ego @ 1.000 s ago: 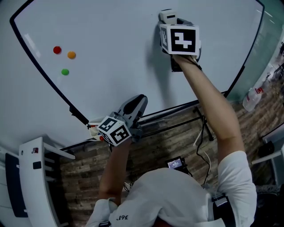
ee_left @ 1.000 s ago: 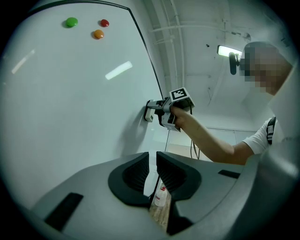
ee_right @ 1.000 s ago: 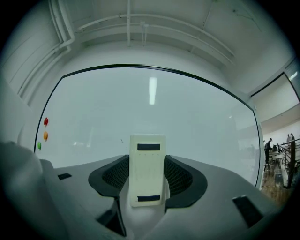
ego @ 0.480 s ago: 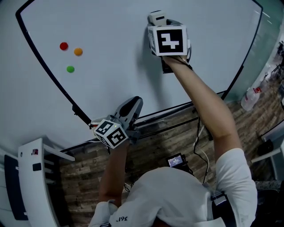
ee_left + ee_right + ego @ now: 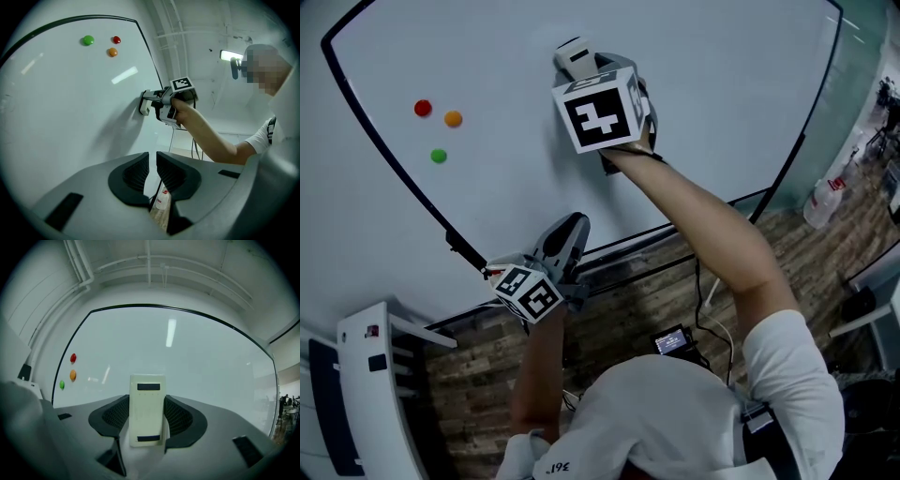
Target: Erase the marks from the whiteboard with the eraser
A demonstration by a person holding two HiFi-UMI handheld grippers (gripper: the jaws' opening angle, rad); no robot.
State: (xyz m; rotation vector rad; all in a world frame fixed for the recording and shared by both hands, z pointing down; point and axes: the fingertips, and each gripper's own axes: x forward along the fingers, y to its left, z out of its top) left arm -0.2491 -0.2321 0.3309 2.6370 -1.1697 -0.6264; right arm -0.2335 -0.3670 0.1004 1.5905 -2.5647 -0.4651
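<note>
Left gripper (image 5: 152,172) sits low by the whiteboard's (image 5: 722,103) bottom frame, jaws almost together with a thin slit, nothing in it. Right gripper (image 5: 148,416) is up on an outstretched arm, jaws clamped on the cream eraser (image 5: 148,408). Eraser is pressed against the board, upper middle. Red magnet (image 5: 423,108), orange magnet (image 5: 453,119) and green magnet (image 5: 439,156) are clustered well left of it.

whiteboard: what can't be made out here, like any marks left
- Whiteboard patch under the eraser: covered by the eraser in the right gripper view, by the right gripper in the head view.
- Faint marks: none show; too small to rule out.
- Board's upper edge: cut off in the head view.
</note>
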